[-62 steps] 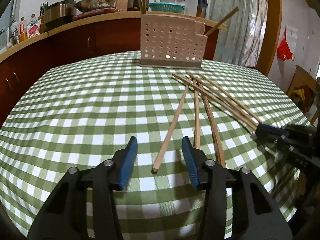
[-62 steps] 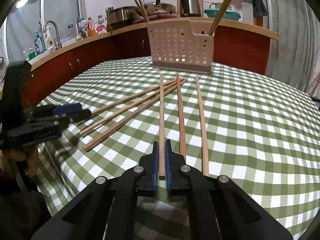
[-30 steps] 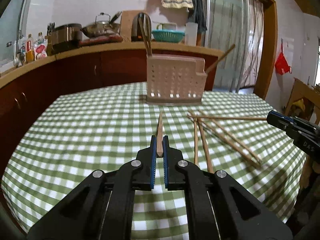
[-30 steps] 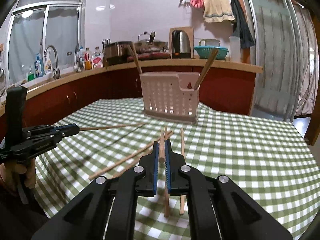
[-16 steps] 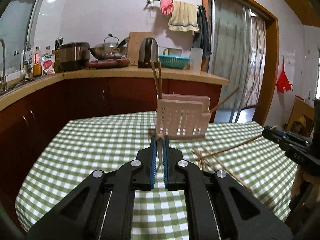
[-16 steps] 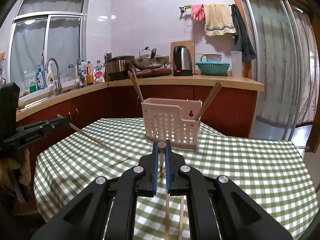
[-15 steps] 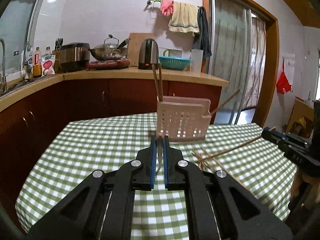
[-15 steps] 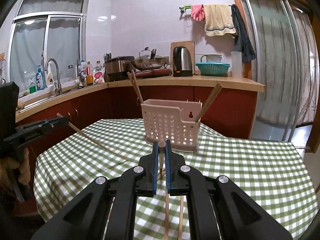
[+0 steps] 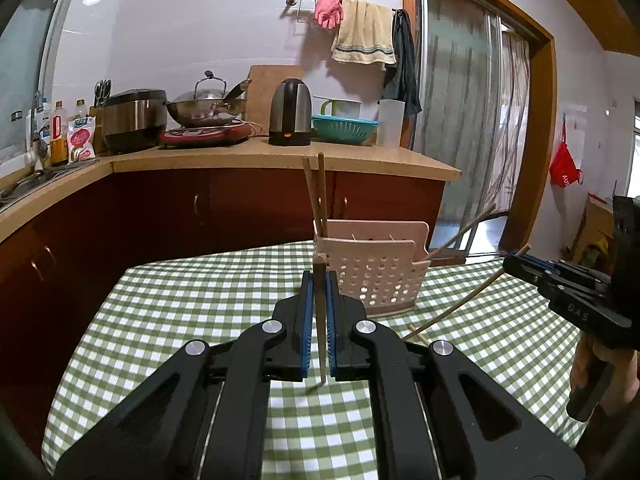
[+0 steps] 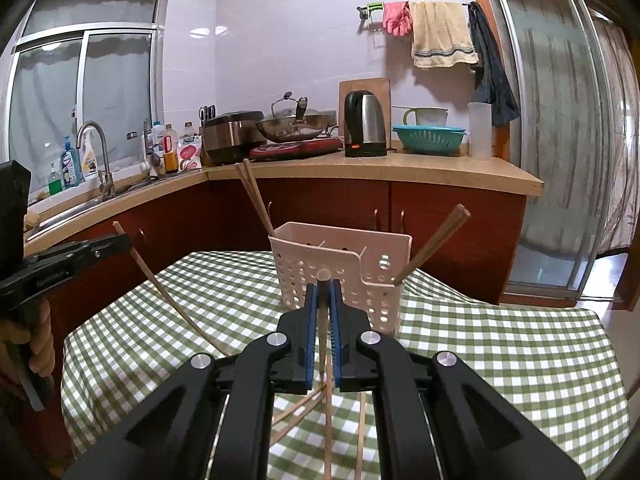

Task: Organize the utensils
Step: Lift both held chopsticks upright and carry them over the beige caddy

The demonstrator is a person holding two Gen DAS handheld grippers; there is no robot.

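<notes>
My left gripper [image 9: 319, 280] is shut on a wooden chopstick [image 9: 320, 320], held tilted steeply above the green checked table [image 9: 180, 320]. My right gripper [image 10: 324, 292] is shut on another chopstick [image 10: 322, 320], held the same way. A perforated beige utensil basket [image 9: 376, 276] stands just beyond both grippers, also in the right wrist view [image 10: 340, 268]. It holds two chopsticks at its left [image 10: 252, 196] and one leaning out at its right [image 10: 436, 240]. Loose chopsticks [image 10: 360, 432] lie on the cloth below the right gripper. Each gripper shows in the other's view [image 9: 520, 264] [image 10: 120, 244].
A kitchen counter [image 10: 360, 168] runs behind the table with a kettle [image 10: 365, 124], wok, rice cooker and teal colander [image 10: 430, 140]. A sink and tap [image 10: 96, 156] are at the left. A glass sliding door [image 10: 560, 140] is at the right. The table edge falls off at both sides.
Both grippers closed on a chopstick lying on the cloth, then lifted it and tipped it up. Both now sit higher and closer to the basket than half a second ago.
</notes>
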